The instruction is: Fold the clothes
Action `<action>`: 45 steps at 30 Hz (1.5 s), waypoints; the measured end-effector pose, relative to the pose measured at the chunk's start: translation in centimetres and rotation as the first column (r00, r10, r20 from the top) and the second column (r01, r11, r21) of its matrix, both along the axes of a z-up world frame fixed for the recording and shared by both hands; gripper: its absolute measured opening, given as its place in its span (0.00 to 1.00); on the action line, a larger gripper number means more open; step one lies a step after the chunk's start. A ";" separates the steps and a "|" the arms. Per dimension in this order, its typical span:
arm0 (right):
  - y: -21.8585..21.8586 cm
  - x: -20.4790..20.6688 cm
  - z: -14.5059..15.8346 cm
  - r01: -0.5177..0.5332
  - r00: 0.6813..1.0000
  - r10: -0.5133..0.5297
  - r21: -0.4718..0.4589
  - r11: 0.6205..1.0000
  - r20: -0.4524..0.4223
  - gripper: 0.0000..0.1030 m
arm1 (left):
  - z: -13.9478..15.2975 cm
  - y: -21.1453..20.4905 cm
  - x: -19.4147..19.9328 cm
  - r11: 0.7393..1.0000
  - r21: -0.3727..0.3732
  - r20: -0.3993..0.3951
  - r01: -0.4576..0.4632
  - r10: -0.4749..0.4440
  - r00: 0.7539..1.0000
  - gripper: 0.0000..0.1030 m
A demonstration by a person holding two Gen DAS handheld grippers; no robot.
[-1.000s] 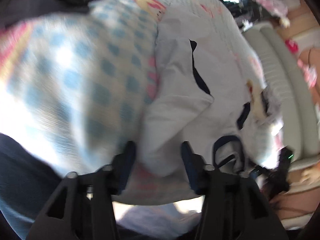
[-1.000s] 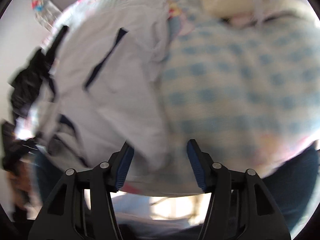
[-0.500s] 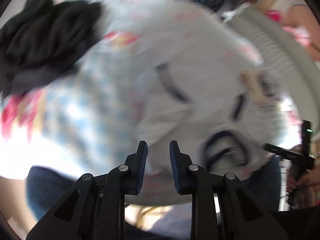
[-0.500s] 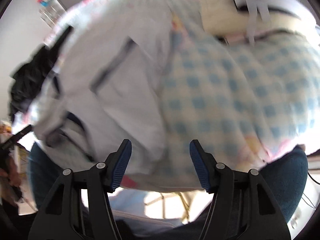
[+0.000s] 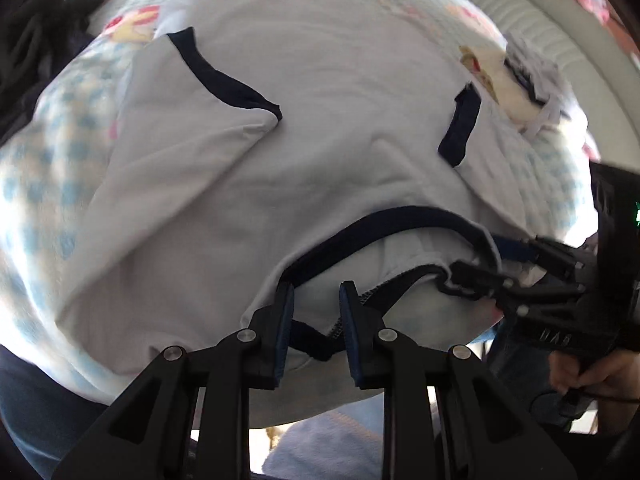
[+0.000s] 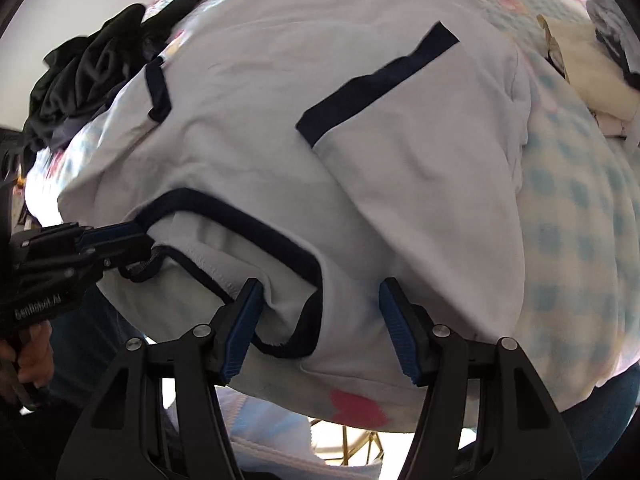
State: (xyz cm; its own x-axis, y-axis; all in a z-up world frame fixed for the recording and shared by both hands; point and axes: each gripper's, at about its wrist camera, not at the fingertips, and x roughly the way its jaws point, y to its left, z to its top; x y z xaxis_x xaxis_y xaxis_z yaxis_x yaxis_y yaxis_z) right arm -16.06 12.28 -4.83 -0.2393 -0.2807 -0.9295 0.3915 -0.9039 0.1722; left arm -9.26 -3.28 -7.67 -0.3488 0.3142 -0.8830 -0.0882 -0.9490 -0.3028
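A white T-shirt with navy trim (image 5: 320,128) lies spread on a blue-checked blanket (image 5: 48,168), collar toward me, both sleeves folded in. It also shows in the right wrist view (image 6: 380,168). My left gripper (image 5: 316,300) sits at the collar's left end with its jaws partly closed, a narrow gap around the navy collar band (image 5: 384,224). My right gripper (image 6: 320,304) is open, straddling the collar's right end. Each gripper shows in the other's view, the right one (image 5: 480,268) and the left one (image 6: 132,248), both touching the collar.
A heap of dark clothes (image 6: 84,68) lies at the far left of the bed. A cream garment (image 6: 592,68) lies at the far right. A pale ribbed sofa edge (image 5: 540,20) runs beyond the blanket. The blanket's near edge hangs over my knees.
Both grippers swung in from the shirt's sides to the collar at the near edge. The left jaws narrowed, then widened a little; the right jaws stayed open.
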 end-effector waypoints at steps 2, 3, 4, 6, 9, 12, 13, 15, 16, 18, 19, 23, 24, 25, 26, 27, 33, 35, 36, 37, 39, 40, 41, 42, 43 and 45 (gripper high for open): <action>0.5 0.1 0.8 0.008 1.000 -0.008 -0.022 1.000 -0.004 0.60 | 0.8 0.2 -0.2 1.000 -0.008 -0.045 -0.022 0.022 0.999 0.27; 0.8 0.1 1.1 0.015 1.000 -0.016 -0.036 0.999 -0.005 0.60 | 1.0 0.4 -0.5 1.000 -0.002 -0.049 -0.023 0.023 0.999 0.33; 1.1 -0.2 1.5 0.031 1.000 -0.031 -0.055 0.998 -0.002 0.60 | 1.1 0.5 -0.7 1.000 0.000 -0.048 -0.017 0.017 0.999 0.38; 1.0 -0.8 2.0 0.038 0.999 -0.038 -0.052 0.998 -0.006 0.60 | 1.4 1.0 -1.3 0.999 -0.040 -0.056 -0.006 0.003 0.998 0.38; -1.8 -1.4 2.3 -0.007 0.997 0.014 0.099 0.995 -0.073 0.60 | 0.9 1.9 -2.6 0.997 -0.084 -0.014 0.004 -0.005 1.000 0.42; -3.6 -1.8 1.9 -0.020 0.995 0.037 0.167 0.986 -0.094 0.63 | 0.4 2.1 -2.6 0.996 -0.088 0.015 0.009 -0.008 1.000 0.47; -3.6 -2.0 1.6 -0.017 0.996 0.030 0.162 0.987 -0.081 0.66 | 0.3 2.2 -2.4 0.996 -0.088 0.022 0.017 -0.015 1.000 0.51; -3.6 -1.8 1.1 -0.004 0.997 0.016 0.157 0.988 -0.071 0.67 | 0.2 2.4 -2.0 0.996 -0.090 0.032 0.027 -0.024 0.999 0.53; -3.5 -1.6 0.8 0.003 0.997 0.008 0.157 0.988 -0.072 0.69 | 0.0 2.4 -1.8 0.995 -0.092 0.035 0.028 -0.025 0.999 0.53; -3.3 -0.9 0.7 0.001 0.997 0.011 0.161 0.987 -0.079 0.72 | 0.0 2.3 -1.0 0.995 -0.091 0.032 0.028 -0.026 0.999 0.54; -3.3 -0.4 0.7 -0.006 0.996 0.020 0.164 0.986 -0.083 0.73 | 0.0 2.2 -0.7 0.996 -0.090 0.031 0.028 -0.026 0.999 0.55; -2.7 1.5 0.7 -0.036 0.995 0.049 0.146 0.989 -0.086 0.78 | -0.4 2.5 0.8 0.995 -0.078 0.056 0.056 -0.051 0.997 0.58; -2.5 2.0 0.8 -0.046 0.995 0.059 0.139 0.989 -0.084 0.78 | -0.5 2.7 1.2 0.995 -0.077 0.067 0.064 -0.059 0.996 0.59; -2.3 2.4 0.8 -0.047 0.995 0.059 0.137 0.989 -0.082 0.78 | -0.4 2.6 1.6 0.995 -0.071 0.069 0.068 -0.063 0.996 0.59; -2.0 2.9 0.9 -0.048 0.995 0.060 0.135 0.990 -0.079 0.78 | -0.3 2.4 2.0 0.995 -0.065 0.071 0.071 -0.066 0.995 0.60; -1.9 3.3 1.0 -0.049 0.996 0.059 0.129 0.990 -0.072 0.78 | -0.2 2.1 2.5 0.996 -0.058 0.072 0.074 -0.070 0.995 0.60; -0.8 4.1 5.2 -0.085 0.992 0.079 -0.059 0.995 -0.097 0.75 | 2.3 -0.4 2.4 1.000 -0.005 -0.025 0.014 -0.014 1.000 0.47; 0.4 4.4 6.8 -0.082 0.988 0.068 -0.097 0.992 -0.141 0.75 | 3.4 -1.3 2.2 1.000 0.016 -0.064 -0.012 0.013 0.998 0.47; 1.5 4.2 7.1 -0.069 0.986 0.054 -0.095 0.993 -0.157 0.75 | 3.9 -1.7 2.1 0.999 0.026 -0.084 -0.024 0.026 0.996 0.47; 3.8 2.5 6.9 -0.053 0.987 0.039 -0.084 0.995 -0.158 0.75 | 4.4 -2.2 2.0 0.999 0.037 -0.103 -0.036 0.040 0.994 0.47; 2.9 -0.1 5.1 -0.017 0.991 0.013 -0.031 0.999 -0.132 0.75 | 4.5 -1.7 0.5 0.998 0.039 -0.111 -0.048 0.052 0.992 0.47; 1.2 -1.3 4.0 -0.007 0.993 0.008 0.002 1.000 -0.114 0.74 | 4.3 -1.0 -0.3 0.999 0.023 -0.094 -0.045 0.047 0.994 0.47; 0.9 -1.4 3.7 -0.023 0.994 0.026 0.033 0.999 -0.103 0.72 | 4.1 -0.4 -1.0 0.999 0.007 -0.077 -0.042 0.042 0.996 0.47; 0.6 -1.1 3.8 -0.037 0.992 0.042 0.041 0.998 -0.117 0.72 | 3.6 1.8 -2.2 0.999 -0.004 -0.064 -0.038 0.037 0.997 0.47; 0.4 -0.8 4.0 -0.052 0.990 0.058 0.048 0.998 -0.130 0.72 | 3.1 2.6 -2.4 0.999 -0.008 -0.053 -0.035 0.035 0.998 0.48; -0.2 -0.3 4.0 -0.075 0.985 0.084 0.067 0.995 -0.149 0.75 | 1.8 3.5 -2.6 1.000 -0.006 -0.017 -0.030 0.029 0.999 0.52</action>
State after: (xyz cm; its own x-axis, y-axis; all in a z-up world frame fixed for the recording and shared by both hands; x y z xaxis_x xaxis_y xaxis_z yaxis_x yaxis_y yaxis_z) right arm -16.33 12.08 -0.88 -0.3581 -0.2488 -0.8999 0.4800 -0.8758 0.0512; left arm -11.88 0.25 -5.87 -0.3726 0.2984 -0.8787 -0.0652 -0.9530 -0.2960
